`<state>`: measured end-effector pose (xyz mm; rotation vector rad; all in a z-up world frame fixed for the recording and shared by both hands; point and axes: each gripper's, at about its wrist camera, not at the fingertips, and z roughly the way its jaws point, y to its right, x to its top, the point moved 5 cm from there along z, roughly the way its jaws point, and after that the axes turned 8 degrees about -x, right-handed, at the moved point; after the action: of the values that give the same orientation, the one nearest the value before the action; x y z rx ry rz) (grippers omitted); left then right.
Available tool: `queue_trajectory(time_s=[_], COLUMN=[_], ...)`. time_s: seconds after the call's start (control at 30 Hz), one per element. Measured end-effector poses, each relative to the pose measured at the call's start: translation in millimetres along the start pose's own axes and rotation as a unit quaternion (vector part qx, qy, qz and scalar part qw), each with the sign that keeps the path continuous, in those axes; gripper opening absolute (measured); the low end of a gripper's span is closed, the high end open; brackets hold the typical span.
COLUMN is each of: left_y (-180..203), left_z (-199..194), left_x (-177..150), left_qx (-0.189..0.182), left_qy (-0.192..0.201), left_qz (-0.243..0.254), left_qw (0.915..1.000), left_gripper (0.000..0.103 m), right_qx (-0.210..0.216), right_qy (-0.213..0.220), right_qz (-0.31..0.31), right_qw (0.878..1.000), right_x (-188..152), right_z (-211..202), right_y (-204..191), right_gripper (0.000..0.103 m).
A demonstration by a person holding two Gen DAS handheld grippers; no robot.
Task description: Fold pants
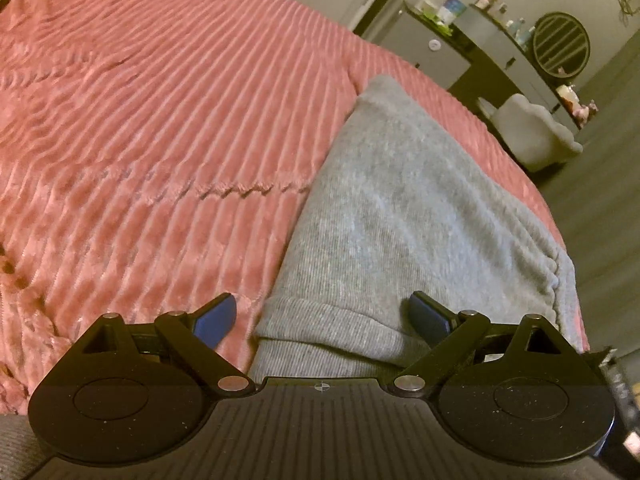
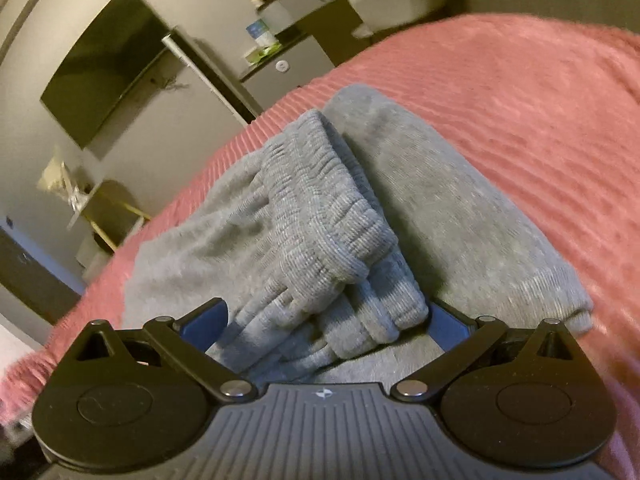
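Grey knit pants (image 1: 400,208) lie folded on a pink ribbed blanket (image 1: 140,120) near the bed's right edge. My left gripper (image 1: 322,318) is open, low over the pants' near folded edge. Its blue fingertips (image 1: 218,316) stand wide apart, one over the blanket and the other over the fabric. In the right wrist view the pants (image 2: 460,208) show a bunched ribbed band (image 2: 328,216) lying on top. My right gripper (image 2: 328,322) is open, and the ribbed bunch lies between its spread fingers without being clamped.
The pink blanket (image 2: 520,100) covers the whole bed; its edge drops to the floor beside the pants. Beyond stand a dark dresser (image 1: 492,48) with bottles and a round mirror (image 1: 560,44), a pale chair (image 1: 536,132), and a wall-mounted TV (image 2: 104,68).
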<state>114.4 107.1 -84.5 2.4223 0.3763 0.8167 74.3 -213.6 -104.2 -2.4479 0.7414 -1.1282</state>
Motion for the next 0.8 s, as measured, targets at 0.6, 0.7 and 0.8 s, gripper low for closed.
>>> queue_trajectory(time_s=[0.6,0.7,0.8], left_y=[18,19,18], left_z=[5,6,7], left_x=[-1,-1,-1], left_qx=[0.028,0.031,0.033], left_qy=[0.009,0.010,0.009], left_qz=[0.033,0.035,0.033], left_qw=[0.9990,0.9988,0.9989], left_gripper=[0.097,0.097,0.097], right_qx=[-0.008,-0.008,-0.009], right_qy=[-0.009,-0.012,-0.010], right_qz=[0.068,0.074,0.059], right_qw=[0.998,0.997,0.998], right_x=[8,9,10], right_z=[7,9,6], right_y=[16,14,12], right_gripper=[0.066,0.073,0.066])
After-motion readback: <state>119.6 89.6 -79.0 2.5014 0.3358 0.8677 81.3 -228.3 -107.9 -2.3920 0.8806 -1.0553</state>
